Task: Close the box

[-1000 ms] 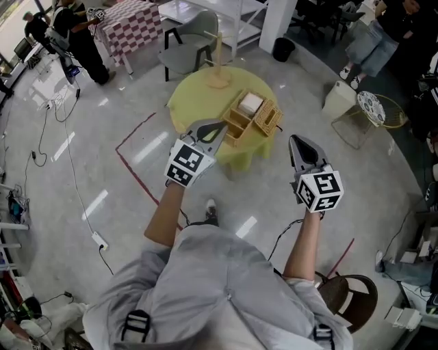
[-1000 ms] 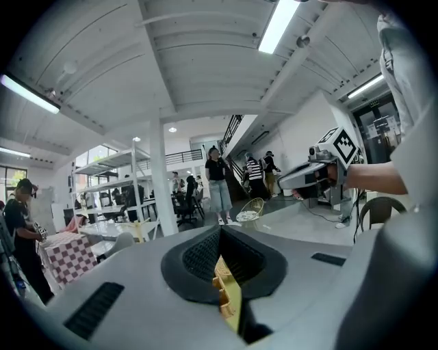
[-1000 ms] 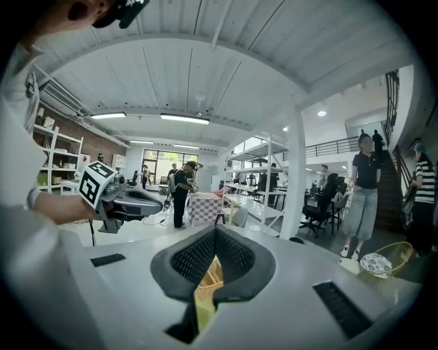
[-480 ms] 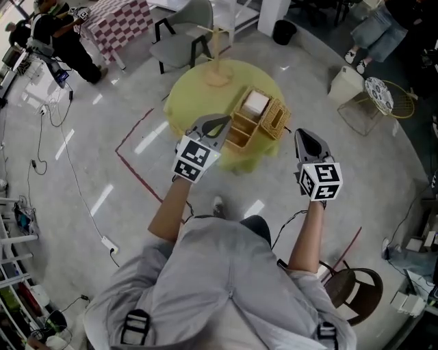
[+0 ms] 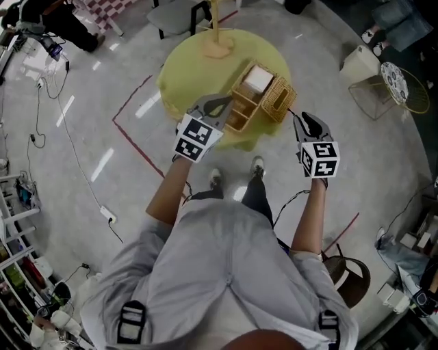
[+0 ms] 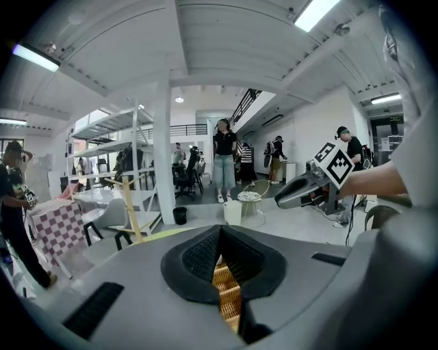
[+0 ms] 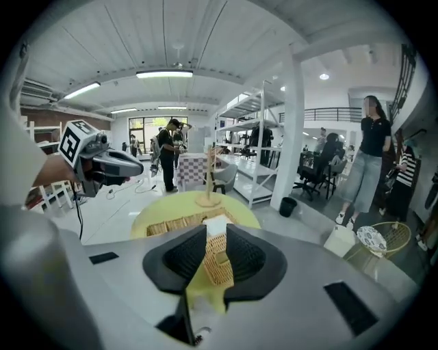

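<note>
An open wicker box (image 5: 244,109) stands at the near edge of a round yellow table (image 5: 185,68). Its lid (image 5: 278,101) hangs off to the right and a white item (image 5: 259,77) lies in one compartment. My left gripper (image 5: 223,102) hovers over the table's near edge just left of the box, its tips together and nothing held. My right gripper (image 5: 304,118) is in the air to the right of the lid, off the table, its jaws opening and empty. The right gripper view looks past its own parted tips (image 7: 215,237) at the box (image 7: 219,265). Wicker (image 6: 226,290) shows behind the left gripper (image 6: 220,231).
A wooden stand (image 5: 217,39) rises at the table's far side. A grey chair (image 5: 174,10) is beyond it. A white bin (image 5: 361,63) and a wire basket (image 5: 405,85) sit on the floor to the right. Red tape (image 5: 130,143) marks the floor. People stand further off.
The person has stepped closer to the table, so the box now lies between the two grippers. The right gripper's jaws have parted from shut. The left gripper looks unchanged.
</note>
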The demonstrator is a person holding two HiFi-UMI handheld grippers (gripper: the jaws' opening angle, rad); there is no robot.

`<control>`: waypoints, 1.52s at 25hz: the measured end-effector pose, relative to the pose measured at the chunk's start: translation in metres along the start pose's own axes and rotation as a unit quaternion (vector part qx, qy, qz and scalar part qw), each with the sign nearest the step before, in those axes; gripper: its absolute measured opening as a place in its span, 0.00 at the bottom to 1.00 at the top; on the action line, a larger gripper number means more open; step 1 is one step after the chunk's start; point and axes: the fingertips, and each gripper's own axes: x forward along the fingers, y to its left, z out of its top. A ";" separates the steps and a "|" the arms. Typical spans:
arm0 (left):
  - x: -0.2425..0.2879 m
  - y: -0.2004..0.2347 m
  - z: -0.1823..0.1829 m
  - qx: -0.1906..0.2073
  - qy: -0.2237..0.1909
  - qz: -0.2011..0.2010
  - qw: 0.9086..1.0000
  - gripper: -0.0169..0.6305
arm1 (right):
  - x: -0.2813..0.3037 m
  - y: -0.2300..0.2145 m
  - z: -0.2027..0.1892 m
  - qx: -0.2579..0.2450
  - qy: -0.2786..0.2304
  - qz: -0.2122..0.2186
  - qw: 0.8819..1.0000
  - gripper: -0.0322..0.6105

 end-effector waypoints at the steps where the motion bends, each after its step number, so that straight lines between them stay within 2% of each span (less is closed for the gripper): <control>1: 0.008 -0.001 -0.003 -0.003 0.005 0.002 1.000 0.07 | 0.009 -0.006 -0.008 -0.004 0.011 0.007 1.000 0.22; 10: 0.058 -0.009 -0.031 -0.047 0.055 0.036 0.997 0.07 | 0.072 -0.048 -0.087 -0.034 0.106 0.059 0.992 0.26; 22: 0.090 -0.012 -0.068 -0.101 0.107 0.086 0.985 0.07 | 0.133 -0.072 -0.169 -0.082 0.199 0.119 0.969 0.27; 27: 0.095 -0.013 -0.078 -0.114 0.121 0.102 0.981 0.07 | 0.150 -0.075 -0.187 -0.100 0.218 0.135 0.961 0.26; 31: 0.095 -0.016 -0.082 -0.121 0.129 0.111 0.978 0.07 | 0.154 -0.074 -0.194 -0.114 0.223 0.139 0.958 0.12; 38: 0.093 -0.017 -0.080 -0.125 0.126 0.115 0.977 0.07 | 0.152 -0.076 -0.191 -0.099 0.221 0.143 0.960 0.11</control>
